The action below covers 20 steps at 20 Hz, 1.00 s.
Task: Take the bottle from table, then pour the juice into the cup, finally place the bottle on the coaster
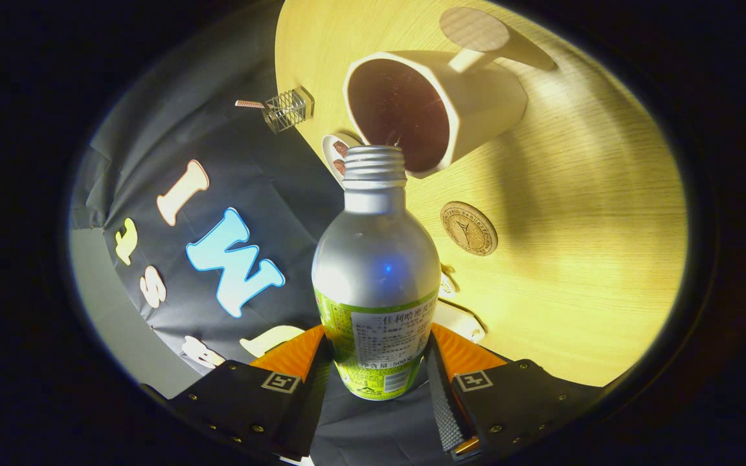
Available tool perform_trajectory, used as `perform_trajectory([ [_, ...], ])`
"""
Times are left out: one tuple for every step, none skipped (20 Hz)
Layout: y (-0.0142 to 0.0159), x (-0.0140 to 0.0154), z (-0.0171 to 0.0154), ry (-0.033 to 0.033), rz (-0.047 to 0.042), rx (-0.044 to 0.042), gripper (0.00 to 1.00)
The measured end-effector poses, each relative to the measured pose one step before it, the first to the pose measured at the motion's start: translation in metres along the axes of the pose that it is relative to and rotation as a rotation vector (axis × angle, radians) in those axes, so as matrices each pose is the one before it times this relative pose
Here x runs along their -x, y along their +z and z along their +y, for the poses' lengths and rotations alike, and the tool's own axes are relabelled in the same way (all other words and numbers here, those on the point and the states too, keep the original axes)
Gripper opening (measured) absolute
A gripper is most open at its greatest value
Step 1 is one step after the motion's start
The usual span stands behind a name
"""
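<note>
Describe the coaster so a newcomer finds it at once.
Start at the wooden table, then find the big white cup just beyond the mouth of the bottle that the gripper is shut on. The coaster lies beside the bottle, nearer than the cup: a flat brown cork disc with a stamped emblem.

Matt metal bottle [373,259], glossy cup [438,107], wood-grain table [593,246].
</note>
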<state>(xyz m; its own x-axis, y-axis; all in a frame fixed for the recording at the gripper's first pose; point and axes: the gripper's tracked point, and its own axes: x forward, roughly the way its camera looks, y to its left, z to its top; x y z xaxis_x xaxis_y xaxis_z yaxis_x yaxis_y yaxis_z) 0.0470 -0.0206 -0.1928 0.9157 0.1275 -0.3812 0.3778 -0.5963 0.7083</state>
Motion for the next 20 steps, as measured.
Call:
perform_trajectory([
  [0.00013,-0.00072,-0.00052,-0.00203,-0.00044,-0.00284,0.72],
  [0.00035,0.00071,-0.00037,-0.00069,0.00042,-0.00284,0.72],
  [-0.00071,-0.00034,-0.00102,-0.00288,0.00342,-0.00498,0.72],
  [0.00086,0.00028,0.00047,0.00078,-0.00028,-0.00421,0.72],
  [0.0008,0.00037,-0.00002,0.00067,0.00057,-0.00346,0.72],
  [-0.00017,0.00141,0.00069,-0.0006,0.00128,-0.0034,0.72],
  [0.00071,0.0002,0.00038,0.00021,-0.00033,-0.00301,0.72],
  [-0.00053,-0.00084,0.0009,0.00062,0.00003,-0.00264,0.72],
  [-0.00059,-0.00085,0.00021,-0.00178,0.00302,-0.00229,0.72],
  [-0.00123,0.00003,0.00077,0.00005,0.00333,-0.00058,0.72],
  [-0.00104,-0.00062,0.00039,-0.00057,0.00311,0.0008,0.72],
  [-0.00109,-0.0005,0.00051,-0.00052,0.00147,0.00105,0.72],
  [0.00007,-0.00086,-0.00014,-0.00108,0.00134,0.00118,0.72],
  [0.00058,0.00014,-0.00008,-0.00053,-0.00211,0.00118,0.72],
  [0.00107,-0.00108,-0.00062,-0.00162,-0.00227,0.00235,0.72],
  [0.00056,0.00042,0.00009,-0.00027,-0.00545,0.00651,0.72],
  [0.00113,-0.00044,-0.00002,0.00039,-0.00535,0.01237,0.72],
  [0.00073,-0.00025,-0.00066,-0.00188,-0.00486,0.0175,0.72],
  [0.00044,-0.00052,-0.00146,-0.00223,-0.00402,0.01873,0.72],
  [0.00178,0.00012,0.00061,-0.00219,-0.00448,0.02081,0.72],
])
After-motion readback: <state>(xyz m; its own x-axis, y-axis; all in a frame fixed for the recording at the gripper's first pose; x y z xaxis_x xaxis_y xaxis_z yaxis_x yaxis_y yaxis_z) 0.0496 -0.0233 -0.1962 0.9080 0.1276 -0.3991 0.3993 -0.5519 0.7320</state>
